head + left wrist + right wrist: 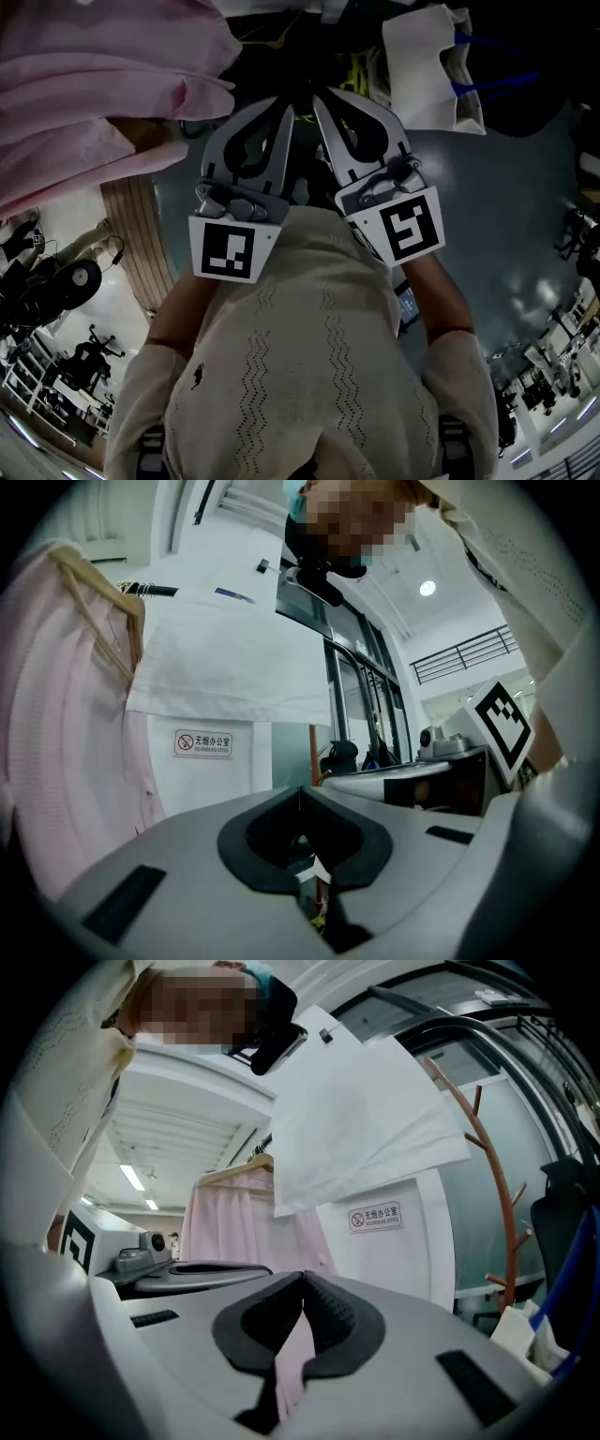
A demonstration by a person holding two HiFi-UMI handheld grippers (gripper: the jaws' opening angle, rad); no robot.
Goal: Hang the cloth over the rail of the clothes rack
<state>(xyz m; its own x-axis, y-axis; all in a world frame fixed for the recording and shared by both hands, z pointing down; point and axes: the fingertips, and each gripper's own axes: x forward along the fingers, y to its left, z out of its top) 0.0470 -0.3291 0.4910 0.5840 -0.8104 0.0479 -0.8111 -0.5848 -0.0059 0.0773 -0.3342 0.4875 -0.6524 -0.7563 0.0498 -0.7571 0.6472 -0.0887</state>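
Note:
A white cloth hangs draped from up high, over what looks like the rack's dark rail. The right gripper view shows it as a white cloth below a dark rail. Both grippers are raised side by side in front of the person's chest, clear of the cloth. My left gripper is shut with nothing between its pads. My right gripper is shut too. The pink seen through its finger gap seems to be the garment behind.
A pink garment hangs on a wooden hanger left of the white cloth. A brown coat stand stands at the right, with a white bag with blue straps near it. Beyond the cloth is a white wall with a sign.

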